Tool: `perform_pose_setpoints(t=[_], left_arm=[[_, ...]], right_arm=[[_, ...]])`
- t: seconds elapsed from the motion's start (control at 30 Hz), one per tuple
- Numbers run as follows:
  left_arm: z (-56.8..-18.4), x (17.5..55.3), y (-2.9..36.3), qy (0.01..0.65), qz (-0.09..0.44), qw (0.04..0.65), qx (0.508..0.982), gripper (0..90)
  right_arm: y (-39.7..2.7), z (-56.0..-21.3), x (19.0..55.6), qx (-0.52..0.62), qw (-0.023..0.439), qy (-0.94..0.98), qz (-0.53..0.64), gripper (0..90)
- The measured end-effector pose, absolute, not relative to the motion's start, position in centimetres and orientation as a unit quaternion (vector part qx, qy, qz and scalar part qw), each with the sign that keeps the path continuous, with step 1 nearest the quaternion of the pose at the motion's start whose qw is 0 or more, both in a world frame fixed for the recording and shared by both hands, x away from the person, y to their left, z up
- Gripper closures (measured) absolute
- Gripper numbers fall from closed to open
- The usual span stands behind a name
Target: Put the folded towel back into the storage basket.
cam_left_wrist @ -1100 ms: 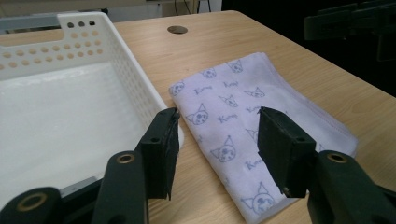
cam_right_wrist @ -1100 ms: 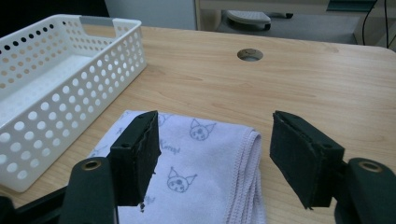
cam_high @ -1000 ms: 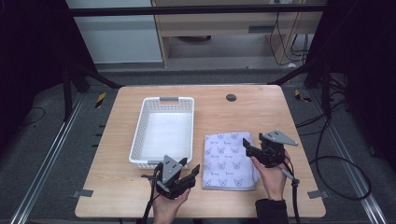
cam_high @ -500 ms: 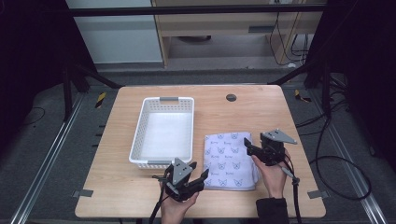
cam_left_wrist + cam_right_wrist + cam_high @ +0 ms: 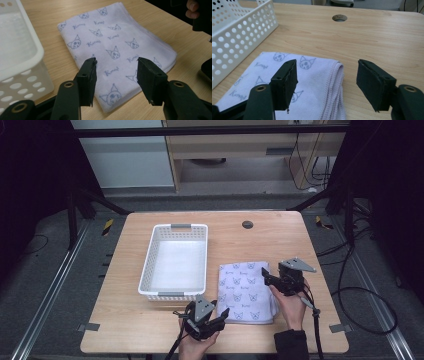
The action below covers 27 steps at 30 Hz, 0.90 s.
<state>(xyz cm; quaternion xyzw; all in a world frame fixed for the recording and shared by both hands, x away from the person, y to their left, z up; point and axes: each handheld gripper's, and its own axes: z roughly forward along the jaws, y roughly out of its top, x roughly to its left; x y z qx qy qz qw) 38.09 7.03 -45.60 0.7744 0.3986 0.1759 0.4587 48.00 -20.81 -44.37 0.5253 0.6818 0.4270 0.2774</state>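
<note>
A folded lilac towel point(image 5: 247, 292) printed with cat faces lies on the wooden table, right of a white perforated basket point(image 5: 175, 262). My left gripper point(image 5: 223, 318) is at the towel's near left corner, pointing at it. In the left gripper view the towel point(image 5: 117, 50) lies just beyond and below the left gripper point(image 5: 116, 62), whose jaws stand open and grip nothing. My right gripper point(image 5: 267, 280) hovers at the towel's right edge. It too is open, and the right gripper view shows the towel's folded edge point(image 5: 332, 82) below the right gripper point(image 5: 327, 63).
The basket point(image 5: 239, 30) holds nothing and stands close to the towel's left side. A round cable hole point(image 5: 247, 224) is at the table's far middle. Bare wood runs right of the towel to the table edge point(image 5: 330, 290). Cables trail off the near edge.
My left gripper has moved right along the near edge and down, from in front of the basket to the towel's near left corner. The right gripper has stayed where it was.
</note>
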Motion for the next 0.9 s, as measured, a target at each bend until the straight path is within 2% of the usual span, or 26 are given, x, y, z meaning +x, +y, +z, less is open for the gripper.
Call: perform_pose_setpoints(t=[0.47, 0.9], left_arm=[[-47.7, 39.2, 6.1, 0.417, 0.184, 0.416, 0.787, 49.2], [-49.1, 40.1, 5.9, 0.437, 0.177, 0.409, 0.781, 48.1]], right_arm=[[-21.0, -46.3, 49.6, 0.535, 0.267, 0.69, 0.407, 37.4], [-20.7, -48.0, 51.1, 0.544, 0.251, 0.698, 0.392, 41.1]])
